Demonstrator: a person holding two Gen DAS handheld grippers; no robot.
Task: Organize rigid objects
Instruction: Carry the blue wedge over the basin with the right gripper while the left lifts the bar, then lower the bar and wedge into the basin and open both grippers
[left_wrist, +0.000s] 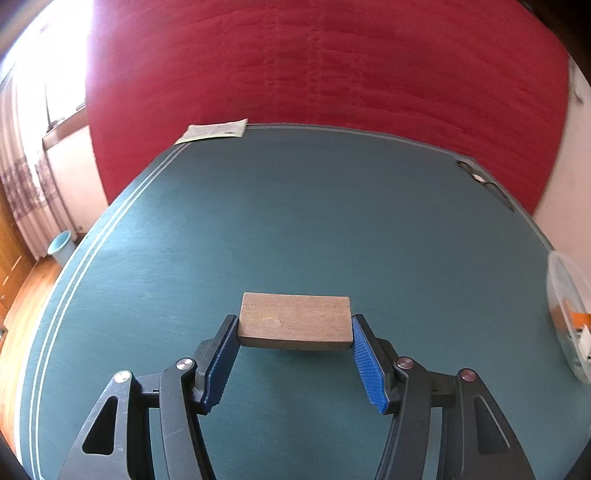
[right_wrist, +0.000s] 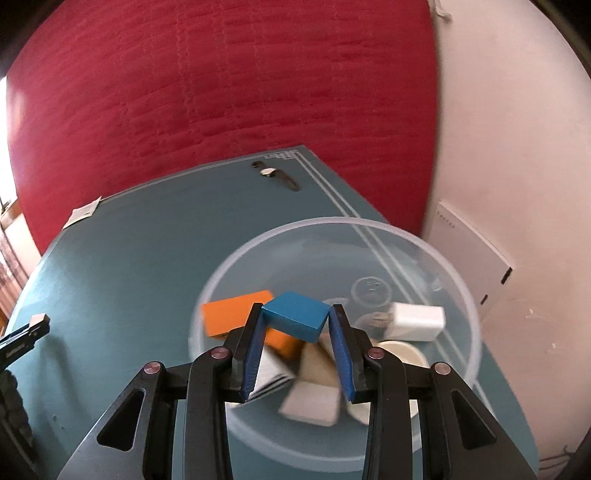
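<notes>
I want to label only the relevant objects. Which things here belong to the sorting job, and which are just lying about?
Job:
- wooden block in left gripper
- blue block in right gripper
- clear plastic bowl
- orange block
- white block

Lying about:
- wristwatch
- paper leaflet
- blue bin

Blocks (right_wrist: 236, 314) in bowl (right_wrist: 461, 291) on table (right_wrist: 129, 258)

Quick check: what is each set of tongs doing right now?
Left tongs: closed on the wooden block, held above the table.
Right tongs: closed on the blue block, over the clear bowl.
</notes>
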